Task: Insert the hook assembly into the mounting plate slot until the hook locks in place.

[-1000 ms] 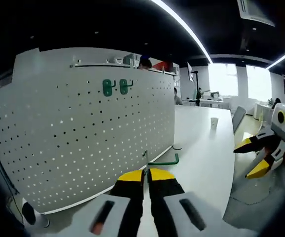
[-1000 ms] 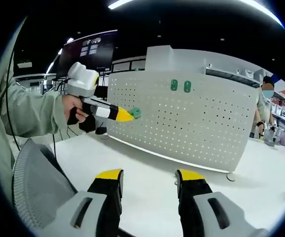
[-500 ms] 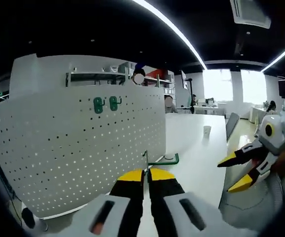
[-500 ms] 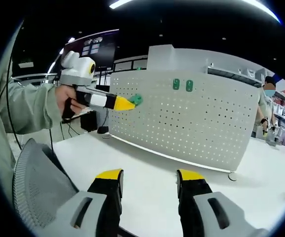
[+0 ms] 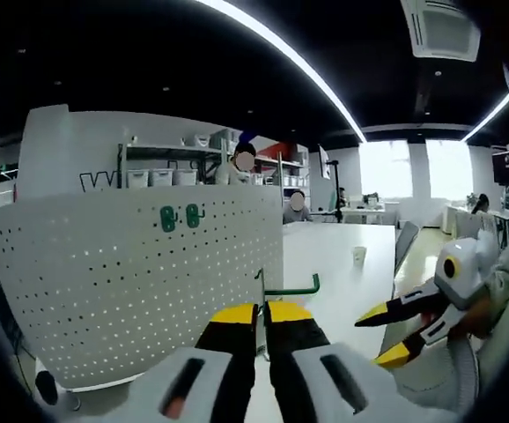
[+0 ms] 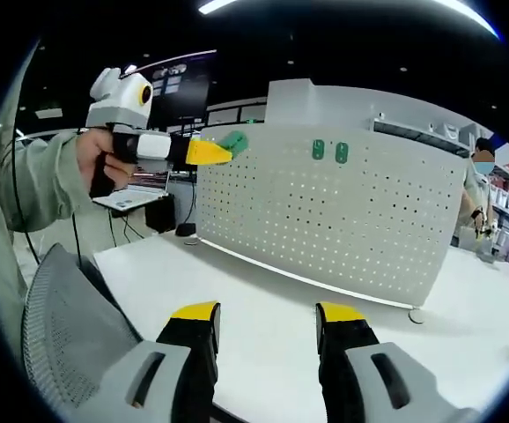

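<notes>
A white perforated mounting plate (image 5: 140, 282) stands upright on the white table, and two green hooks (image 5: 180, 218) hang near its top. My left gripper (image 5: 261, 308) is shut on a green hook assembly (image 5: 291, 287) with a metal bracket, held in the air off the plate's end. In the right gripper view the plate (image 6: 351, 220) spans the middle with the hung hooks (image 6: 329, 152). There the left gripper (image 6: 222, 152) holds the green hook (image 6: 234, 141) at the plate's upper left corner. My right gripper (image 6: 268, 314) is open and holds nothing; it also appears low at the right (image 5: 380, 337).
The white table (image 6: 263, 291) runs in front of the plate. A grey mesh chair back (image 6: 70, 344) sits at the lower left. A paper cup (image 5: 358, 256) stands far down the table. People and shelves are behind the plate.
My left gripper has lifted the hook assembly from mid-height of the plate to its top corner. The right gripper has stayed where it was, still open.
</notes>
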Action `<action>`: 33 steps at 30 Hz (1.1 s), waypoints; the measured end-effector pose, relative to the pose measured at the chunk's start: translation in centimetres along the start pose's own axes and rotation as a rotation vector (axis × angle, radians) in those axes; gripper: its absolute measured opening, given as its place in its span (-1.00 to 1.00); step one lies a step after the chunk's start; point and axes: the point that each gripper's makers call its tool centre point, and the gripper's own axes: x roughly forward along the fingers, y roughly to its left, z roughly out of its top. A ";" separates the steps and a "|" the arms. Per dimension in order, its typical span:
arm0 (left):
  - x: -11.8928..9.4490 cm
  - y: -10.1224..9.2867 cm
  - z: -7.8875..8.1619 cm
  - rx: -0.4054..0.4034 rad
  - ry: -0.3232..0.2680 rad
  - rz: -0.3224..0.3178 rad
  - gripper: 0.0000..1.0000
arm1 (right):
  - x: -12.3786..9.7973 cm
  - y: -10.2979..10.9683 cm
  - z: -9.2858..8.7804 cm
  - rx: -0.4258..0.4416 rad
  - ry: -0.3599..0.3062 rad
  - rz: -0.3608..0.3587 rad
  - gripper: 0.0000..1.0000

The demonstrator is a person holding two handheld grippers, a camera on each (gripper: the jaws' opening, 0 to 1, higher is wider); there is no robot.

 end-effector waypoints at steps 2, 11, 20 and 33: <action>-0.2 -0.2 0.0 -0.023 -0.008 -0.006 -0.94 | 0.0 0.1 0.0 0.000 0.001 0.003 -0.16; -0.8 -1.0 -0.1 -0.151 -0.044 -0.037 -0.94 | 0.1 0.2 0.0 -0.005 0.002 0.008 -0.16; -1.6 -1.7 0.9 -0.187 -0.087 -0.049 -0.94 | -0.1 0.3 0.0 0.046 0.005 0.033 -0.16; -2.8 -1.5 2.6 -0.164 -0.147 -0.035 -0.94 | -1.2 1.0 1.3 0.165 -0.013 0.102 -0.15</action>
